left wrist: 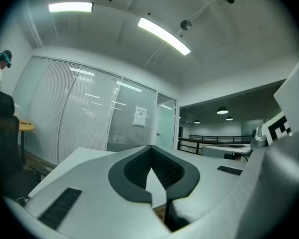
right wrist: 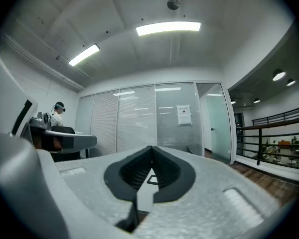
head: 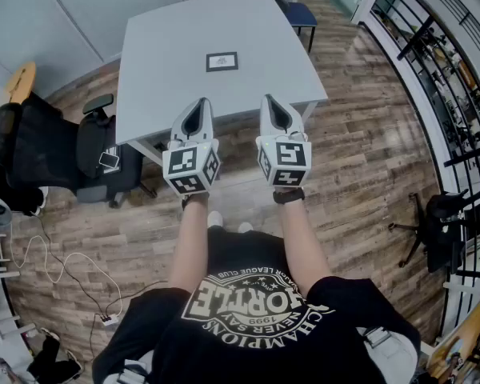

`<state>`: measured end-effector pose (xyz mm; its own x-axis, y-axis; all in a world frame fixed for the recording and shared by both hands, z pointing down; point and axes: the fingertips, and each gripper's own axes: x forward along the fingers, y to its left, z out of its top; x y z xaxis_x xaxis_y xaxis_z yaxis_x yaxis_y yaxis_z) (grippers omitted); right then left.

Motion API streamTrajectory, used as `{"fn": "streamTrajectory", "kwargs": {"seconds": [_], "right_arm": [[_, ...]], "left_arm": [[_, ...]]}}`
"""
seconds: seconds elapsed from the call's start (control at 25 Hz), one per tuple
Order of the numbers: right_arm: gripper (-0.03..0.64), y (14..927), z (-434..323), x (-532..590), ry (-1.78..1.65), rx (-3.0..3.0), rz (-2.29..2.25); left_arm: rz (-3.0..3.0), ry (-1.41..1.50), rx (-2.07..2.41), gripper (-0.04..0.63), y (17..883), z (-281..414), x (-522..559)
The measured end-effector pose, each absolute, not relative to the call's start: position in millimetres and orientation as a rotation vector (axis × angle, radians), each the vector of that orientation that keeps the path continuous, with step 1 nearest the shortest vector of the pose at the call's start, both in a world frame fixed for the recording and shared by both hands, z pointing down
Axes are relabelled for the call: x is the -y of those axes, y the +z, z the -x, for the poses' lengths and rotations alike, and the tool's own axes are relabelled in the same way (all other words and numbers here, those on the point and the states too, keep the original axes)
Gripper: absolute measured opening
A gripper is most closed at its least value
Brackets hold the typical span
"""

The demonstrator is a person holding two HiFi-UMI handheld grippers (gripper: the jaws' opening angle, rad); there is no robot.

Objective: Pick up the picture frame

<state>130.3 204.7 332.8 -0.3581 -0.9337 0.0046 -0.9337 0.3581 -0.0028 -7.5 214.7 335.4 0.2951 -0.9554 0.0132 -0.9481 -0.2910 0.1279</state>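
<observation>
The task stood at its very beginning: the picture frame (head: 222, 62) lay flat near the middle of the grey worktop (head: 164, 70), untouched and well apart from both claws. The left claw (head: 198, 104) and the right claw (head: 273, 100) were held side by side and level in front of the person, their tips just over the worktop's near edge in the head view. Each was closed, pads together at the tips, with nothing between them. By my reading, the step in hand was the approach, with no reach toward the frame made yet. The next move called for carrying one claw forward over the worktop to the frame, opening its jaws on the way and tipping it downward. Because the frame lay flat and looked thin, the jaws would probably need to straddle one edge or a corner and close on the rim. A push from the side might only slide the frame across the smooth surface.
</observation>
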Motion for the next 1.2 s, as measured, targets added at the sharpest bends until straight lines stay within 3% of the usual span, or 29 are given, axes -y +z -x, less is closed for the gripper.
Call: {"fn": "streamTrajectory", "kwargs": {"seconds": [0.64,1.2], "right_arm": [[-0.002,359.8,-140.3,-152.7,0.101,2.570,-1.800],[-0.002,358.2,-63.9,38.8,0.134,2.585,-1.656]], "left_arm": [[-2.422,-0.108,1.757,0.003,358.9,-0.3,-160.0],[-2.508,-0.140,1.638,0.003,336.8,28.1,48.4]]}}
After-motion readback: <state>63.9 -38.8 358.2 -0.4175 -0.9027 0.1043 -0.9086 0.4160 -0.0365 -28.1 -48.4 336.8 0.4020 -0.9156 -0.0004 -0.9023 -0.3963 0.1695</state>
